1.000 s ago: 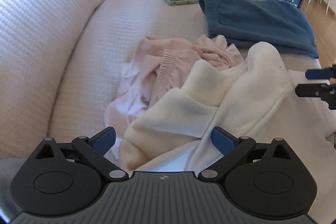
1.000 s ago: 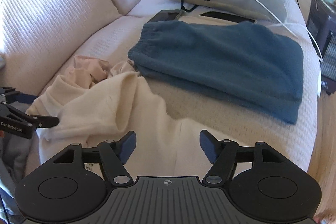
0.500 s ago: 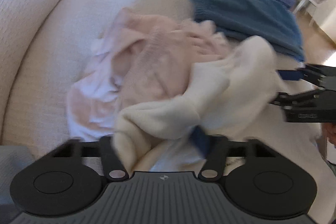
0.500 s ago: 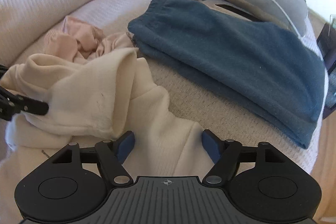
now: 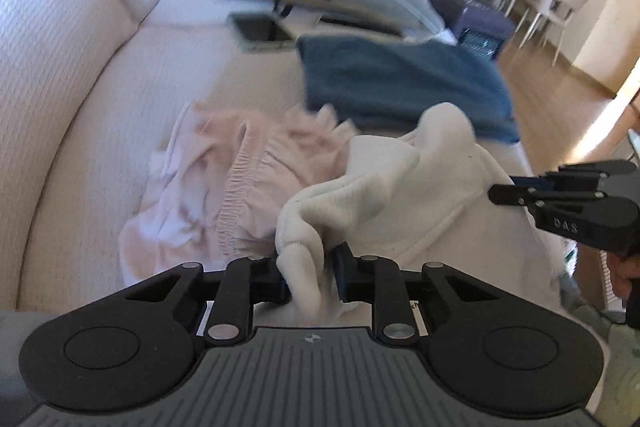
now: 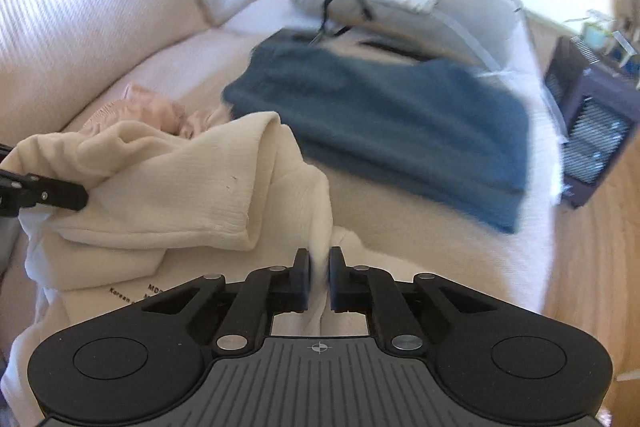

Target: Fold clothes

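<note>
left gripper (image 5: 310,277): jaws closing on a thick bunch of the cream garment (image 5: 400,195); cloth fills the gap, pads pressing on it.
right gripper (image 6: 319,277): jaws closing to a narrow slot, thin fold of the same garment (image 6: 168,187) pinched between the pads.
garment location: crumpled on the sofa (image 5: 80,75), partly over a pink piece (image 5: 224,187); folded blue item (image 6: 400,123) lies just beyond, apart from both grippers.
step (judgement): securing two grip points before lifting and spreading the cream garment.
how to do it well: let both grips seat fully before pulling; draw hands apart evenly so the cloth opens flat; lift clear of the pink piece so it isn't dragged; keep off the blue stack.
risk: left bunch is fat, could slip; right holds maybe a single layer.
unclear: which part of the garment each gripper has (hem, cuff, shoulder), can't tell. Far end of sofa is motion-blurred; looks like a phone (image 5: 262,29) and a cabled pillow. Garment's near edge is cut off behind the gripper bodies.
</note>
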Tool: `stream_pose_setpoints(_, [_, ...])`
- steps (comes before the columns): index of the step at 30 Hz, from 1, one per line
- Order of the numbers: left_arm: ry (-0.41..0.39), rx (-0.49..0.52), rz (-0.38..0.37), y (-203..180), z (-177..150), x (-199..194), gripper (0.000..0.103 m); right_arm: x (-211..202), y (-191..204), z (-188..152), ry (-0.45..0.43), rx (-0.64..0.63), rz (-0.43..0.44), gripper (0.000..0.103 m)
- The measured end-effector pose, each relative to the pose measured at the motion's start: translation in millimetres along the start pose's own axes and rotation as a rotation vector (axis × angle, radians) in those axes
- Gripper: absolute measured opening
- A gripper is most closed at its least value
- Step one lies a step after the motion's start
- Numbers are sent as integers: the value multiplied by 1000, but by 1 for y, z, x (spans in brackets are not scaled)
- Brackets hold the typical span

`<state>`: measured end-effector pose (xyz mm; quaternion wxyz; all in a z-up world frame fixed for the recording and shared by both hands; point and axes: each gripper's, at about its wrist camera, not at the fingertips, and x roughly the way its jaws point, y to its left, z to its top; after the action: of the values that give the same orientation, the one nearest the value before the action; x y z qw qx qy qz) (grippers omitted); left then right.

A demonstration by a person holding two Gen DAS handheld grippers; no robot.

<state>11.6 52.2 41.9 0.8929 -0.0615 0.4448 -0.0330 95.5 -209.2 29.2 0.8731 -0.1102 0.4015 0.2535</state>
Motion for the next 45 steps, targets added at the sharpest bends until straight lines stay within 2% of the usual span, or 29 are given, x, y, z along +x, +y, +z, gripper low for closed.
stream_pose_setpoints(4, [-45,48,-37,-21,23,6,20,-25,-21,4,-51,41,-69,9])
stream_pose_setpoints(7, [-64,66,-38,-33,40,17,20,-27,-41,8,-23,91,-97,9])
stream_pose_setpoints(12, [-19,70,29,-37,52,70,21,4,-56,-4,23,136,-148,10])
stream_pose_setpoints(15, [-11,141,117,-44,47,86,36,29,-57,-11,55,137,-148,16])
stream_pose_setpoints(16, [-6,142,125,-44,47,87,37,31,-56,-11,53,137,-147,18])
stream_pose_setpoints(17, [-9,129,117,-41,47,85,38,30,-56,-10,54,133,-148,18])
stream_pose_setpoints(19, [-8,95,104,-34,49,77,46,25,-57,-8,55,121,-145,22])
stream_pose_setpoints(20, [-12,82,102,-31,50,71,50,21,-58,-7,54,115,-145,29])
stream_pose_setpoints(22, [-40,73,108,-25,52,56,54,9,-62,-5,36,139,-140,32])
stream_pose_setpoints(25, [-83,67,98,-15,52,28,63,-20,-66,-4,-21,195,-73,32])
stream_pose_setpoints(28, [-109,79,96,-8,40,-1,69,-33,-66,6,-37,247,20,41])
stream_pose_setpoints(30, [-98,94,104,-6,26,-15,71,-29,-61,11,-35,260,48,50])
stream_pose_setpoints(36, [-29,31,47,-10,-16,-32,77,16,-47,18,41,313,51,50])
stream_pose_setpoints(38, [1,-3,30,-11,-27,-32,77,29,-46,14,64,342,72,48])
stream_pose_setpoints(39, [17,-23,15,-12,-32,-32,77,31,-44,13,65,354,71,42])
stream_pose_setpoints(41, [48,-55,-27,-17,-41,-34,78,30,-41,10,63,370,54,18])
stream_pose_setpoints(42, [54,-57,-38,-20,-44,-36,78,24,-40,9,59,366,40,13])
stream_pose_setpoints(43, [56,-46,-36,-24,-47,-38,79,16,-40,8,46,366,41,9])
stream_pose_setpoints(45, [54,-17,-24,-32,-51,-42,81,-8,-43,5,12,358,41,9])
